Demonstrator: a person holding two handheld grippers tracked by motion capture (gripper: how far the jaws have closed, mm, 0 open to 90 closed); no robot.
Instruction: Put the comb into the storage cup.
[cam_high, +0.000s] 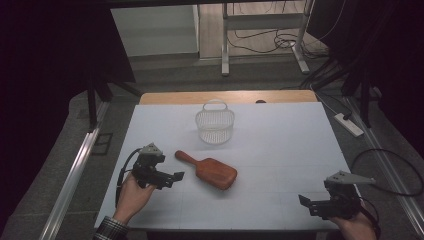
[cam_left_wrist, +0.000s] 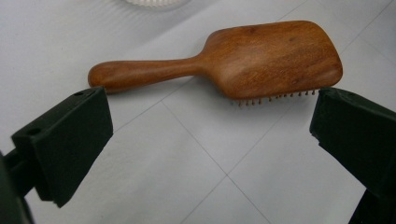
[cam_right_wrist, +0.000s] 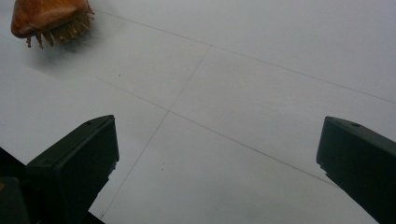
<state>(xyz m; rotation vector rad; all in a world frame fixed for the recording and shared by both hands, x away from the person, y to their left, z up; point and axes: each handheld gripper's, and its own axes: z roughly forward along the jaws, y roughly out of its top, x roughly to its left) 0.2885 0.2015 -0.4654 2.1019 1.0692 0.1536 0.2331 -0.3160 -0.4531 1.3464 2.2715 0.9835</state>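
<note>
Wooden hairbrush (cam_high: 207, 170), one; basket (cam_high: 215, 124), one

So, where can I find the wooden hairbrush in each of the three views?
High view: the wooden hairbrush lies at centre, in front of the white basket, just right of the left claw.
Left gripper view: upper middle, bristles down, handle pointing left, beyond the open jaws.
Right gripper view: top left corner, only the head's end with bristles.
Shared landmark: the thin grid lines on the white table.

text: none legible | brown wooden paddle hairbrush (cam_left_wrist: 261, 58): unmarked | white wire basket (cam_high: 215, 125): unmarked | white table sheet (cam_high: 280, 140): plain grid lines only
</note>
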